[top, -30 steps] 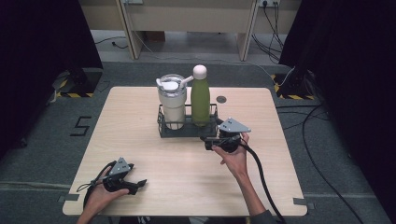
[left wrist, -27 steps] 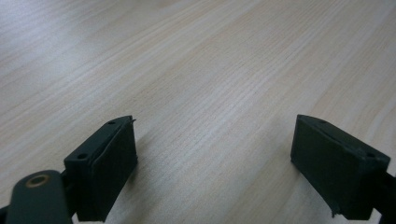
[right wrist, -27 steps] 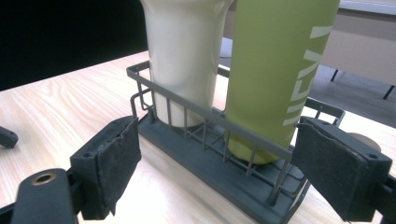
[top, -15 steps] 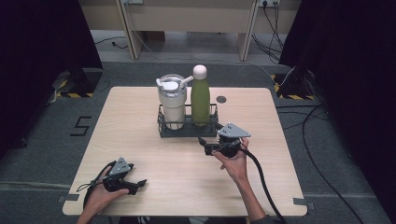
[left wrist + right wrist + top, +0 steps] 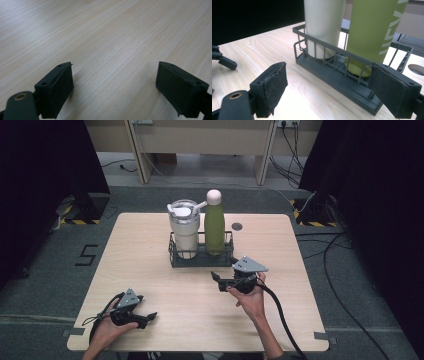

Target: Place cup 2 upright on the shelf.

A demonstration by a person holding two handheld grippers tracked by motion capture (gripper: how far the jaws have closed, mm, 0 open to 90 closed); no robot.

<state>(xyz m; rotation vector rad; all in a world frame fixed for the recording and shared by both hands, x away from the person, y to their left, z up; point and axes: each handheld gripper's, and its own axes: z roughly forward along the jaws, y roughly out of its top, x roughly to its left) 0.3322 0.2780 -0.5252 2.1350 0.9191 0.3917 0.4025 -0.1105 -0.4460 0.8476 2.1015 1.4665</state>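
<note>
A black wire rack [image 5: 200, 261] stands at the middle back of the wooden table [image 5: 150, 250]. In it a white lidded tumbler [image 5: 185, 232] stands upright on the left and a green bottle [image 5: 215, 225] with a pale cap on the right. My right gripper [image 5: 216, 277] hovers just in front of the rack's right half, pointing left, open and holding nothing. In the right gripper view the rack [image 5: 342, 77], tumbler [image 5: 324, 25] and bottle [image 5: 374, 30] lie beyond the right gripper [image 5: 327, 72]. My left gripper [image 5: 146, 312] rests open at the near left corner; in its own view the left gripper [image 5: 115, 66] has bare wood between the pads.
A round cable hole [image 5: 237, 226] sits in the tabletop behind the rack's right end. Cables trail from both grippers over the near edge. Dark curtains flank the table, and desk legs stand on the floor behind it.
My right gripper has drawn back a little from the rack toward the near edge. The left gripper has not moved.
</note>
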